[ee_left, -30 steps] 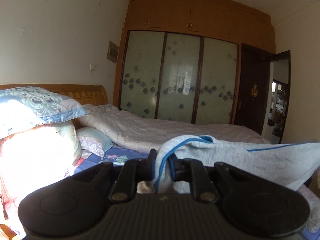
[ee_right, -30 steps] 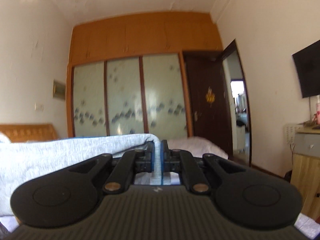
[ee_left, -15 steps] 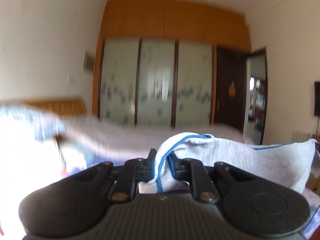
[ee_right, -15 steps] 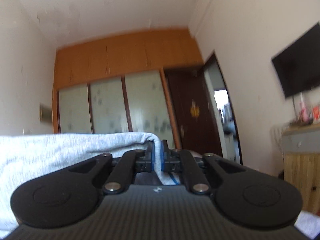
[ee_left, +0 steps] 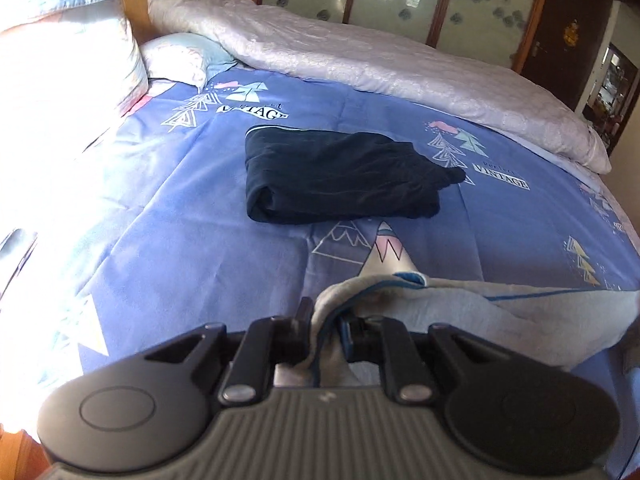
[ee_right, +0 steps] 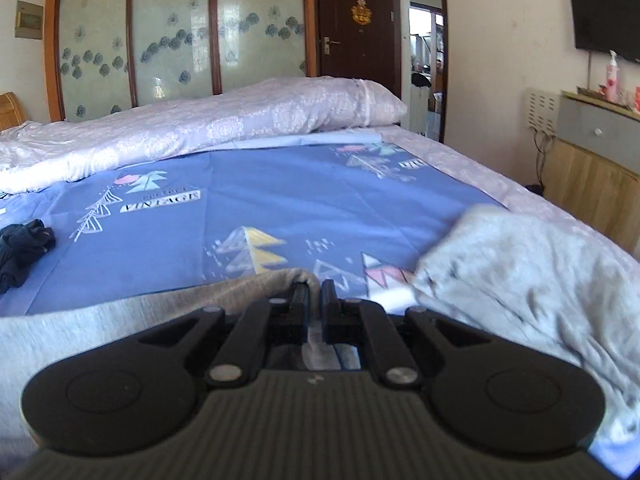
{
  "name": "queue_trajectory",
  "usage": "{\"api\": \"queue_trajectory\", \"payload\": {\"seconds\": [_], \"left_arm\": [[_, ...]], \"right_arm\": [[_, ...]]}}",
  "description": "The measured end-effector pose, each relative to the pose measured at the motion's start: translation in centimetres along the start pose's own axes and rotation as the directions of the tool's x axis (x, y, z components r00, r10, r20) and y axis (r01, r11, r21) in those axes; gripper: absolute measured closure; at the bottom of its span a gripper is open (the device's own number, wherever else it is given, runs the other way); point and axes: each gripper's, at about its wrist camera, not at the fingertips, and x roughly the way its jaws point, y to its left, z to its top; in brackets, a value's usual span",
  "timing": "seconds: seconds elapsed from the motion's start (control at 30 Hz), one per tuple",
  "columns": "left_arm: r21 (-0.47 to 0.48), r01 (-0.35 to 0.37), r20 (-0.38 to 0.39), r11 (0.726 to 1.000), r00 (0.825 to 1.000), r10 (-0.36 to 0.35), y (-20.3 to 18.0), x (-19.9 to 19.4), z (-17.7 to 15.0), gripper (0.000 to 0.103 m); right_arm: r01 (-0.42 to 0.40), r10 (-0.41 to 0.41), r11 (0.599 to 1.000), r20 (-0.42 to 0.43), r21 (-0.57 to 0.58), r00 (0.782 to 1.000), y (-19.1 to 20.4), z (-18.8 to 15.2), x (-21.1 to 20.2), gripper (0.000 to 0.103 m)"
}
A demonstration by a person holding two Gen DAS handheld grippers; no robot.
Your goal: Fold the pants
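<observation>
Grey pants with blue piping hang stretched between my two grippers, low over the blue bed sheet. My left gripper is shut on one corner of their edge. My right gripper is shut on the other corner; grey fabric runs off to its left, and a bunched part of the pants lies on the bed to its right. A dark navy garment lies folded on the sheet ahead, and its end shows in the right wrist view.
A rolled pale quilt lies along the far side of the bed. Pillows are stacked at the headboard on the left. A wooden cabinet stands by the right wall, with a door and wardrobe behind.
Both grippers have tipped down from facing the wardrobe and ceiling to facing the bed, bringing the grey pants down close to the sheet. Both stayed shut on the fabric.
</observation>
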Motion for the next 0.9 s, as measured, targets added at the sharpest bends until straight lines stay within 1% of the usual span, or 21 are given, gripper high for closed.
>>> {"api": "queue_trajectory", "payload": {"seconds": [0.07,0.13,0.17,0.2,0.23,0.27,0.3,0.33,0.4,0.43,0.47,0.53,0.57,0.6,0.63,0.67,0.73,0.77,0.83,0.87,0.9], "left_arm": [[-0.013,-0.024,-0.019,1.0,1.0,0.024,0.1,1.9,1.2,0.091],[-0.031,-0.065,-0.041,0.997,0.997,0.064,0.4,4.0,2.1,0.091],[-0.045,-0.094,-0.049,0.995,0.995,0.091,0.6,5.2,2.3,0.09],[-0.053,-0.128,-0.053,0.99,0.991,0.125,0.9,6.5,2.5,0.089],[-0.058,-0.16,-0.065,0.985,0.986,0.156,1.3,8.0,2.7,0.083],[-0.065,-0.171,-0.094,0.983,0.982,0.165,1.8,9.4,2.5,0.081],[-0.081,-0.176,-0.128,0.981,0.978,0.165,2.4,10.5,2.2,0.081],[-0.101,-0.171,-0.141,0.98,0.978,0.156,2.9,10.8,1.8,0.081],[-0.111,-0.125,-0.111,0.986,0.987,0.113,3.4,9.6,0.8,0.08],[-0.106,-0.108,-0.089,0.989,0.991,0.099,3.6,8.7,0.4,0.076],[-0.099,-0.1,-0.067,0.99,0.993,0.094,3.9,7.7,0.1,0.062],[-0.091,-0.13,-0.026,0.987,0.991,0.128,4.4,5.8,-0.5,0.037],[-0.08,-0.148,-0.011,0.986,0.989,0.148,4.7,5.2,-0.6,0.04],[-0.067,-0.18,-0.013,0.981,0.984,0.179,4.9,5.2,-0.6,0.043],[-0.06,-0.21,-0.024,0.976,0.978,0.209,5.1,5.3,-0.5,0.05],[-0.063,-0.226,-0.039,0.972,0.974,0.224,5.3,5.6,-0.2,0.053],[-0.1,-0.215,-0.065,0.971,0.976,0.21,5.6,6.1,0.3,0.054],[-0.117,-0.201,-0.062,0.973,0.979,0.195,5.6,6.1,0.5,0.054],[-0.125,-0.172,-0.035,0.977,0.985,0.169,5.1,5.6,0.7,0.054],[-0.119,-0.164,-0.022,0.979,0.986,0.162,4.8,5.3,0.7,0.052],[-0.11,-0.159,-0.013,0.981,0.987,0.158,4.6,5.0,0.7,0.052]], "right_arm": [[-0.014,0.014,0.999,0.001,-0.044,1.0,1.4,1.5,0.4,0.095],[-0.039,0.036,0.997,-0.049,-0.071,0.998,3.1,2.6,3.7,0.094],[-0.057,0.05,0.996,-0.085,-0.07,0.995,3.9,3.2,5.4,0.091],[-0.083,0.074,0.995,-0.137,-0.06,0.988,4.7,3.3,6.8,0.083],[-0.099,0.09,0.994,-0.182,-0.043,0.979,5.2,3.4,8.1,0.076],[-0.096,0.091,0.995,-0.217,-0.013,0.972,5.6,3.3,8.8,0.062],[-0.105,0.109,0.994,-0.229,0.03,0.967,5.5,3.4,9.2,0.06],[-0.121,0.136,0.989,-0.228,0.081,0.964,5.0,3.1,9.2,0.06],[-0.14,0.173,0.974,-0.193,0.176,0.966,3.0,2.7,8.3,0.06],[-0.155,0.196,0.964,-0.179,0.217,0.964,1.7,2.4,8.0,0.06],[-0.16,0.207,0.955,-0.175,0.249,0.963,0.3,2.0,7.5,0.06],[-0.16,0.219,0.941,-0.178,0.299,0.959,-2.2,1.3,6.8,0.057],[-0.172,0.236,0.929,-0.166,0.328,0.957,-3.3,0.8,6.5,0.054],[-0.19,0.259,0.914,-0.154,0.358,0.954,-4.1,0.5,6.2,0.05],[-0.207,0.282,0.9,-0.152,0.383,0.947,-4.7,0.5,6.5,0.049],[-0.211,0.289,0.897,-0.154,0.389,0.945,-4.7,0.7,6.6,0.05],[-0.187,0.251,0.926,-0.162,0.328,0.954,-3.2,1.6,7.2,0.049],[-0.18,0.233,0.942,-0.168,0.284,0.958,-2.0,2.1,7.6,0.049],[-0.17,0.203,0.971,-0.208,0.165,0.957,1.0,3.1,8.5,0.05],[-0.168,0.188,0.981,-0.235,0.101,0.954,2.4,3.5,8.8,0.05],[-0.178,0.184,0.983,-0.243,0.046,0.953,3.5,3.9,8.7,0.05]]}}
